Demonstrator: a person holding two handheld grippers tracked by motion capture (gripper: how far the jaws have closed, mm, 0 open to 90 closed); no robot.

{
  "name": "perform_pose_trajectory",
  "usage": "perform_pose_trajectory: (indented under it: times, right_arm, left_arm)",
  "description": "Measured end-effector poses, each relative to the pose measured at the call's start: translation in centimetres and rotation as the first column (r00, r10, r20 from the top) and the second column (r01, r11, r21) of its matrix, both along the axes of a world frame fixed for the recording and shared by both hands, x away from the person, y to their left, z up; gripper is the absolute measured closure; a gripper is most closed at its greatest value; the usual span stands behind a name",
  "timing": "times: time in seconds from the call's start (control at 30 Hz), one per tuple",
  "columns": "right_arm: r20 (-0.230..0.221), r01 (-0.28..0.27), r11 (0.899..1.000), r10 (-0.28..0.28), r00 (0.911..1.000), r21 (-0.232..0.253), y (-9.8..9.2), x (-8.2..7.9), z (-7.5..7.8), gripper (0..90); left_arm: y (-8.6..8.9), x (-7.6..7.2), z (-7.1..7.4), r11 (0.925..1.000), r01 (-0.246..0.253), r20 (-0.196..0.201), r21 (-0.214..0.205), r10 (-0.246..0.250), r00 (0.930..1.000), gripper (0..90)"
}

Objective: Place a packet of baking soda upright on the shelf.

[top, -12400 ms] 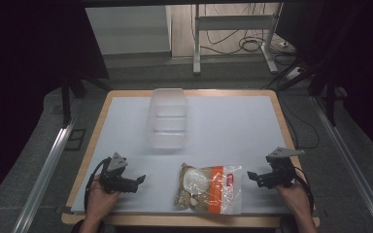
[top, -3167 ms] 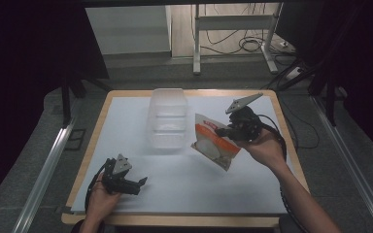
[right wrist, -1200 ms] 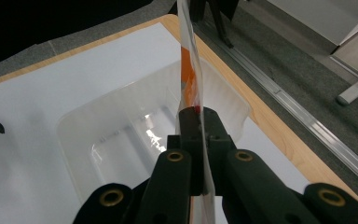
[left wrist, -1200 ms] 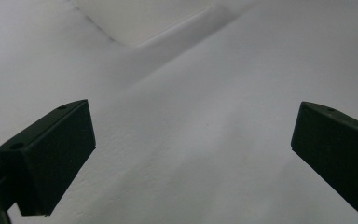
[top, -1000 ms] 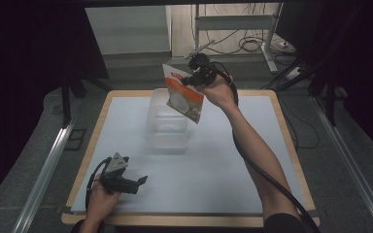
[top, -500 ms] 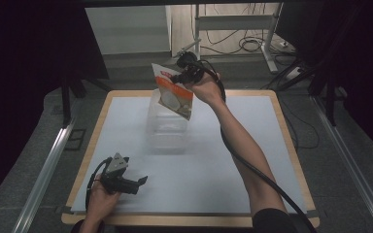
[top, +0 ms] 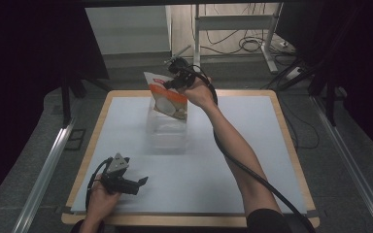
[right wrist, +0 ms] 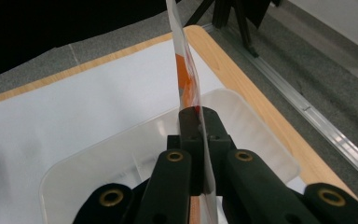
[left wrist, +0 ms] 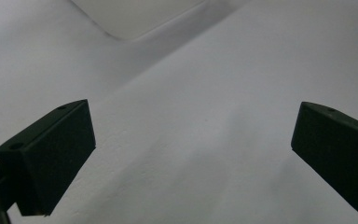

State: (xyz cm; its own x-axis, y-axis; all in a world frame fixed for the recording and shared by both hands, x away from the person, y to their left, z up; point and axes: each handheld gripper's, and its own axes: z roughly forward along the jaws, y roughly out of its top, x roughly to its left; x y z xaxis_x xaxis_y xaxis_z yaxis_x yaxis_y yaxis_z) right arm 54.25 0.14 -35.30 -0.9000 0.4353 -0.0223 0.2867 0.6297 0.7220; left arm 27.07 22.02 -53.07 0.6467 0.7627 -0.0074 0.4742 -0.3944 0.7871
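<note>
An orange-and-white snack bag [top: 167, 96] hangs over the clear plastic bin [top: 167, 132] at the table's far middle. My right gripper [top: 171, 83] is shut on the bag's edge, high above the bin. In the right gripper view the bag [right wrist: 186, 79] stands edge-on between the closed jaws, with the bin [right wrist: 121, 163] directly below. My left gripper [top: 135, 184] rests near the table's front left edge, open, with nothing in it. In the left gripper view its fingers [left wrist: 51, 156] stand far apart over the white surface.
The white table top [top: 252, 145] has a wooden rim [top: 291, 145]. A metal rail [top: 43, 170] runs along the left side. Cables and a stand's legs [top: 233, 29] lie on the floor beyond the table.
My right gripper has carried the bag from the table's front right up and leftward to above the bin. The left gripper has stayed in place.
</note>
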Motion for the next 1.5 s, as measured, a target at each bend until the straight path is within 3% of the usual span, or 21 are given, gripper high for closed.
perform_pose_trajectory:
  times: [0.3,0.43,0.57,0.8,1.17,1.5]
  right_arm:
    - [-0.041,0.006,1.000,-0.006,0.9991,-0.012,0.6,0.4,-3.0,88.5]
    - [-0.013,0.030,0.999,-0.031,0.9994,-0.044,0.5,0.5,-4.0,88.3]
    - [-0.030,0.052,0.998,-0.053,0.9981,-0.036,0.0,0.7,-4.1,88.2]
    - [-0.018,0.046,0.997,-0.047,0.9987,-0.054,0.1,0.3,-3.9,84.8]
    - [-0.029,0.049,0.998,-0.049,0.9984,-0.029,-0.7,-0.2,-2.5,68.4]
    - [0.016,0.053,0.998,-0.053,0.9985,-0.036,-0.9,-0.9,-1.6,48.3]
  left_arm:
    - [0.0,0.0,0.0,1.0000,0.000,-0.002,0.006,0.000,1.0000,0.0]
    - [-0.1,-0.1,0.0,1.0000,-0.004,-0.002,0.005,0.004,1.0000,0.0]
    - [-0.1,-0.1,0.0,0.9999,-0.004,-0.002,0.011,0.004,1.0000,0.0]
    - [-0.1,-0.1,-0.1,0.9999,-0.008,-0.014,0.013,0.009,0.9999,0.0]
    - [-0.3,-0.1,-0.1,0.9997,-0.003,-0.020,0.025,0.004,0.9998,0.0]
    - [-0.4,-0.1,-0.1,1.0000,0.007,-0.036,0.003,-0.007,0.9993,0.0]
